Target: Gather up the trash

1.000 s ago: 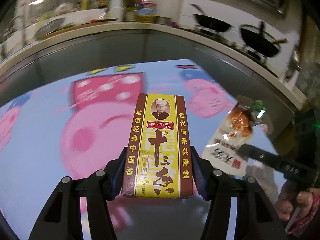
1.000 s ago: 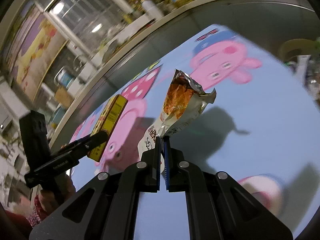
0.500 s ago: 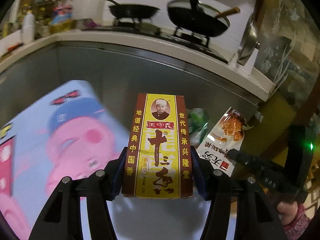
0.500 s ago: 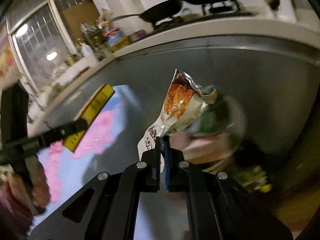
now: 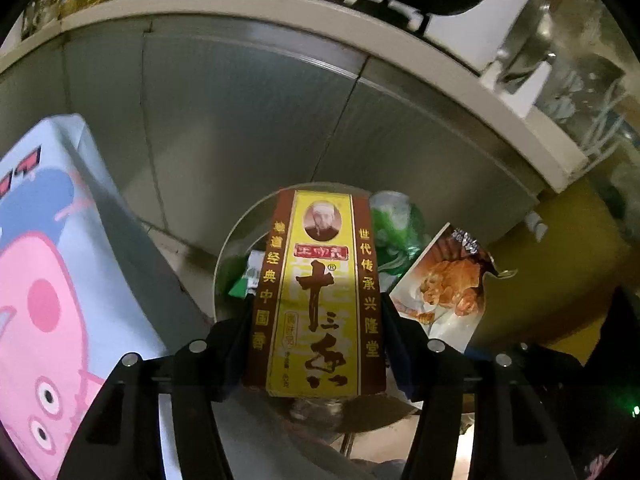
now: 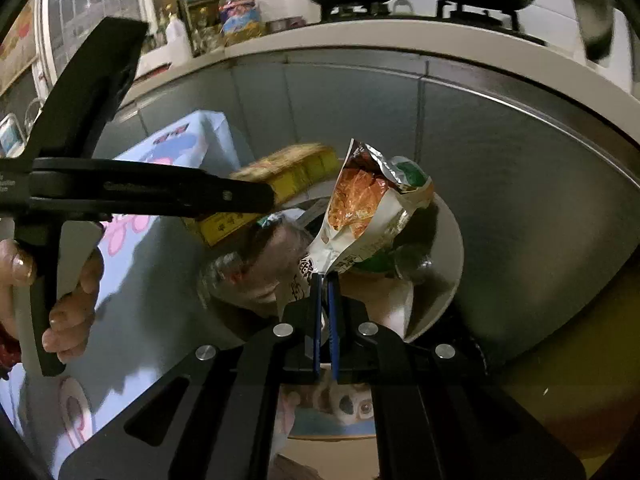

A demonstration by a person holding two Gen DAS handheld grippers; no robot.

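Both claws have swung off the tabletop point(image 5: 60, 240) to over the trash bin point(image 5: 240, 232). Your left claw point(image 5: 316, 344), jaws just easing apart, still cradles the spice box point(image 5: 316, 292); your right claw point(image 6: 325, 312) stays pinched on the snack wrapper point(image 6: 360, 216) (the light wrapper could drift past the rim).

Dim indoor light, murky corners; heavy fisheye bending at edges; motion blur on box point(image 6: 288, 172); black vignette.

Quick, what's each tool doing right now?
Left tool: jaws just eased wider, yellow spice box between them.
Right tool: closed on snack wrapper.
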